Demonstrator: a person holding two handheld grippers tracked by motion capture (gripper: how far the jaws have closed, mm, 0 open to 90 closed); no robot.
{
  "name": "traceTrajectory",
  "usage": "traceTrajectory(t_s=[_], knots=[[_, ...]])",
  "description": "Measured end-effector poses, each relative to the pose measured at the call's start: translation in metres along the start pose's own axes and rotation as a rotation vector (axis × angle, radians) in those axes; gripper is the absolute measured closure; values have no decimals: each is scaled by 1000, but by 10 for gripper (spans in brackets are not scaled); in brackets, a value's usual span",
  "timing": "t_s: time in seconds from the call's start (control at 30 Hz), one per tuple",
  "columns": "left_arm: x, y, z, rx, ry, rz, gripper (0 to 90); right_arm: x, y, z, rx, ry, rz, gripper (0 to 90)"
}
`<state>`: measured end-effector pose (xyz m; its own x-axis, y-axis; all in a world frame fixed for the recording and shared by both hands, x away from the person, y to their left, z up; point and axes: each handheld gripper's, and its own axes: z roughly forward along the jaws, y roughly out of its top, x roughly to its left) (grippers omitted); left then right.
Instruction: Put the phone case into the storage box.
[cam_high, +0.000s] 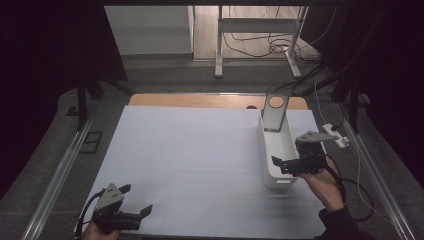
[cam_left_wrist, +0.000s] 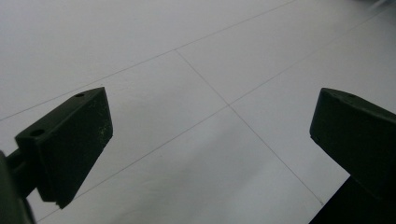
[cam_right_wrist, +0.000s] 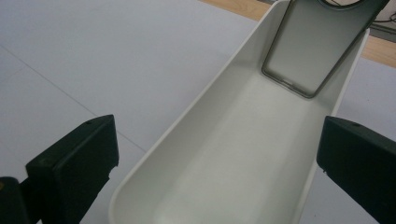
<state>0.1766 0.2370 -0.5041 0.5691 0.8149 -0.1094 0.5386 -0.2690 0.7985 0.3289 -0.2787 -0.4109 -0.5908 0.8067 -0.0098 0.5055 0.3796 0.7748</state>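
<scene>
We saw the right claw (cam_high: 289, 164) hanging over the near end of the long white bin (cam_high: 276, 150), jaws wide apart with nothing between them. In the right gripper view the bin's rim (cam_right_wrist: 196, 105) ran up between the two black jaws, its hollow just below them, no pad touching it. The grey phone-shaped case (cam_high: 274, 113) leaned upright against the bin's far end wall, its round cut-out at the top, well apart from the right claw; in the right gripper view it (cam_right_wrist: 313, 46) stood at the far end of the trough. The bin sat on the right side of the white bench (cam_high: 190, 160). The left claw (cam_high: 135, 200) rested low at the near left corner, jaws apart, over bare bench surface (cam_left_wrist: 210, 116), far from the bin.
</scene>
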Motion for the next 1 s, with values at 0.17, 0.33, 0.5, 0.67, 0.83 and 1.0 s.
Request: traceTrajectory(t_s=[0.17, 0.33, 0.5, 0.67, 0.83, 1.0], knots=[[0, 0, 0, -1, 0, -1, 3, 6, -8, -10, -6, -6, -3, 0], [1, 0, 0, 0, 0, -1, 3, 9, -15, -17, -14, 1, -1, 0], [1, 0, 0, -1, -1, -5, 3, 12, -23, -25, -39, -4, 2, 0], [1, 0, 0, 1, 0, -5, 3, 15, -35, -35, -44, -3, 9, 0], [1, 0, 0, 2, -1, -7, 3, 18, -45, -44, -49, -6, 20, 0], [1, 0, 0, 3, -1, -7, 3, 22, -54, -49, -45, -24, 22, 0]])
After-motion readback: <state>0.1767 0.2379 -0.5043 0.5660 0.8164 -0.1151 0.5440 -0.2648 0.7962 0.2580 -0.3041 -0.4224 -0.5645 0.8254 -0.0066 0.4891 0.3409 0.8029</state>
